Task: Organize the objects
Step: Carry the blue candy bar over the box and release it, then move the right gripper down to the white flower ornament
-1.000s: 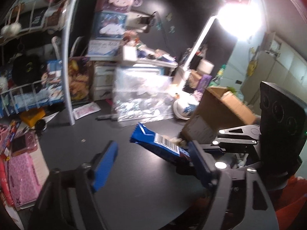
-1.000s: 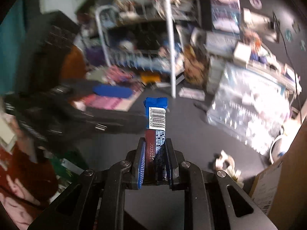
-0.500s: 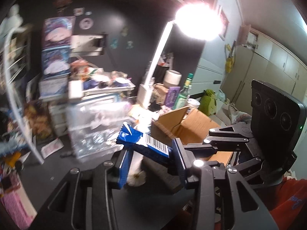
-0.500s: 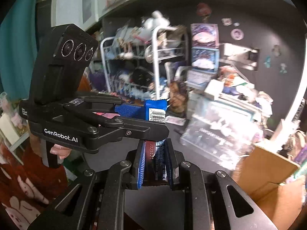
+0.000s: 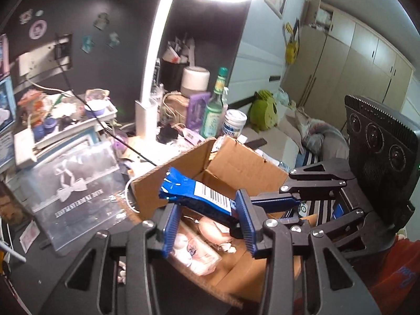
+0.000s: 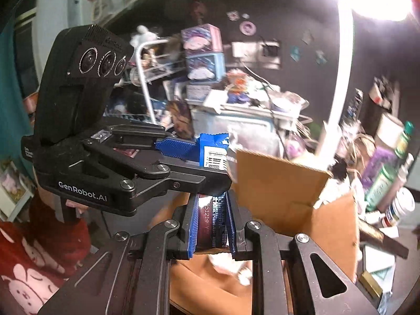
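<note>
Blue snack wrapper (image 6: 212, 152), pinched by the right hand-held gripper (image 6: 212, 225) with the left hand-held gripper (image 5: 207, 225) spread around it, hangs over the cardboard box (image 5: 236, 162); next comes releasing it inside.

A white desk lamp (image 5: 147, 84) stands at the far side, with a green bottle (image 5: 214, 110) and a white jar (image 5: 234, 123) to its right.
</note>
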The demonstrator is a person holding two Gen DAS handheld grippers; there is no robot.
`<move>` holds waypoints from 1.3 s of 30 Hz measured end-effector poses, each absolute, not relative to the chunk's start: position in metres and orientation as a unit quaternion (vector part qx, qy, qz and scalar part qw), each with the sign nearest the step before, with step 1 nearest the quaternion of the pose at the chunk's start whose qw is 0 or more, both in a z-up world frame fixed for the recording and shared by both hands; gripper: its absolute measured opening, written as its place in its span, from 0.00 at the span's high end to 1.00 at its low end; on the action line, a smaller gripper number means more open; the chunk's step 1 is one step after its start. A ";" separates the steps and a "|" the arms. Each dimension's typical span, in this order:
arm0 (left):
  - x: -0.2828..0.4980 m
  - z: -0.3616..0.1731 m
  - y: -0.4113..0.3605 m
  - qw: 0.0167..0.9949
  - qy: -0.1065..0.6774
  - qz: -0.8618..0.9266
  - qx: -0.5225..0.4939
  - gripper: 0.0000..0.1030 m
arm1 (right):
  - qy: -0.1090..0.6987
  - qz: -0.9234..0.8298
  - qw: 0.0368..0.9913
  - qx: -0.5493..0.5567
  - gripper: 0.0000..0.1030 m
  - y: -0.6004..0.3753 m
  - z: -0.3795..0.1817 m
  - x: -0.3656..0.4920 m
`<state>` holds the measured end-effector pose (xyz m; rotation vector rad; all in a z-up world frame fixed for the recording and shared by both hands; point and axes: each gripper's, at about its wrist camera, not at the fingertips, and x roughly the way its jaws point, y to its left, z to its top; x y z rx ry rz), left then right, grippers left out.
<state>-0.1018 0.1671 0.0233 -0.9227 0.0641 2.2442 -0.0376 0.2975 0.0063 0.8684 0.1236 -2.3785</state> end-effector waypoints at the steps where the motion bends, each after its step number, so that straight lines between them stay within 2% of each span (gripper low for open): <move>1: -0.103 0.022 0.172 0.350 0.030 0.864 -0.360 0.62 | 0.045 -0.895 0.295 0.331 0.86 0.302 0.003 -0.039; 2: -0.105 0.021 0.176 0.349 0.035 0.864 -0.361 0.61 | 0.045 -0.895 0.293 0.333 0.86 0.305 0.001 -0.041; 3: -0.106 0.020 0.180 0.345 0.044 0.865 -0.362 0.51 | 0.048 -0.896 0.286 0.336 0.86 0.308 -0.001 -0.042; 4: -0.107 0.020 0.182 0.338 0.050 0.867 -0.362 0.32 | 0.051 -0.897 0.279 0.338 0.81 0.309 -0.002 -0.043; 5: -0.106 0.021 0.181 0.327 0.054 0.873 -0.357 0.24 | 0.058 -0.901 0.264 0.340 0.76 0.310 -0.004 -0.044; 6: -0.104 0.023 0.179 0.311 0.056 0.884 -0.345 0.15 | 0.064 -0.905 0.251 0.338 0.65 0.312 -0.004 -0.044; 7: -0.103 0.026 0.177 0.305 0.058 0.888 -0.339 0.14 | 0.072 -0.909 0.240 0.334 0.62 0.313 -0.004 -0.044; 17: -0.087 0.039 0.136 0.271 0.046 0.904 -0.327 0.14 | 0.068 -0.911 0.229 0.337 0.60 0.319 -0.001 -0.044; 21: -0.078 0.039 0.108 0.253 0.026 0.912 -0.322 0.13 | 0.076 -0.913 0.225 0.333 0.51 0.310 0.002 -0.041; 27: -0.056 0.035 0.056 0.222 0.002 0.925 -0.308 0.07 | 0.086 -0.913 0.243 0.316 0.41 0.275 0.014 -0.029; 34: -0.028 0.019 -0.012 0.182 -0.030 0.937 -0.296 0.02 | 0.106 -0.904 0.288 0.297 0.41 0.202 0.012 -0.010; 39: -0.015 -0.006 -0.048 0.164 -0.049 0.938 -0.300 0.01 | 0.082 -0.881 0.339 0.319 0.41 0.155 -0.011 0.000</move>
